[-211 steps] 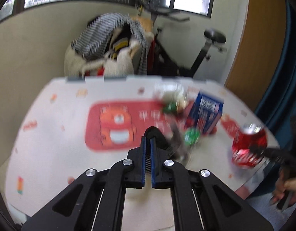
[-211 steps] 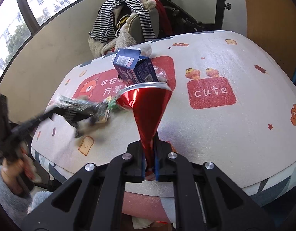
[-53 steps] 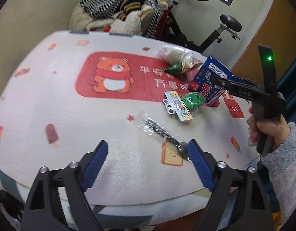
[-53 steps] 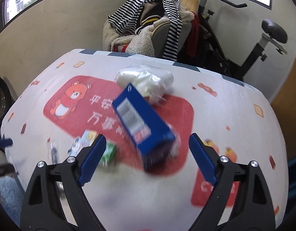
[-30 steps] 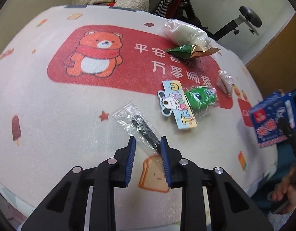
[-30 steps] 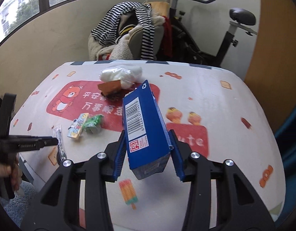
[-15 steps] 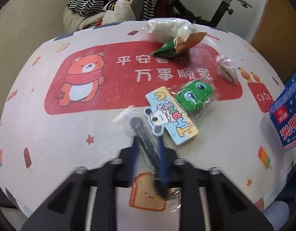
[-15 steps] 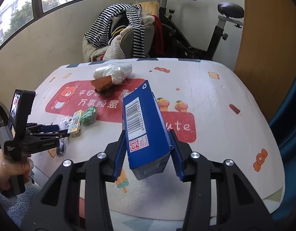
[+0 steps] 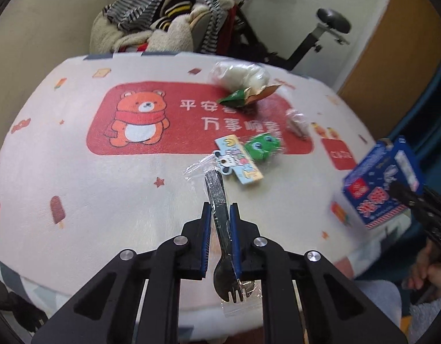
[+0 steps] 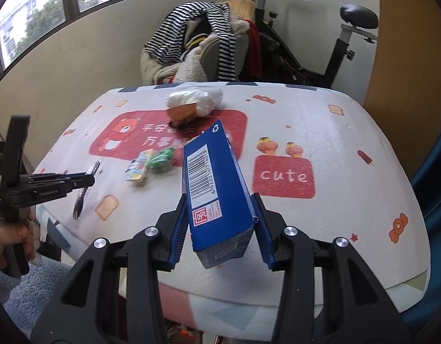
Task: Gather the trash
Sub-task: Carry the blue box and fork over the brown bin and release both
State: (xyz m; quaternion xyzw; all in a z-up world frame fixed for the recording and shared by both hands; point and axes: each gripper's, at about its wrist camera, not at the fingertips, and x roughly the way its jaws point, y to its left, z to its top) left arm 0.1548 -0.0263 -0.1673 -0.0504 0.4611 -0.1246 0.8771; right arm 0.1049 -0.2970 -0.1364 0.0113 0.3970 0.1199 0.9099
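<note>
Cloth-covered table (image 9: 77, 177) with red bear print; bike and draped chair behind.
Left gripper (image 9: 220, 215) just closing, clamped on black plastic-wrapped spork (image 9: 222, 229); right gripper (image 10: 217, 215) clamped on glossy blue carton (image 10: 212, 183).

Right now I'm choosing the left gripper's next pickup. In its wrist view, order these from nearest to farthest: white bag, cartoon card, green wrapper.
From the left gripper, shut on the wrapped fork:
1. Cartoon card, just beyond the fork's handle.
2. Green wrapper, right of the card.
3. White bag, at the far edge.

Likely home: exercise bike (image 10: 329, 43), clothes-heaped chair (image 10: 203, 51).
</note>
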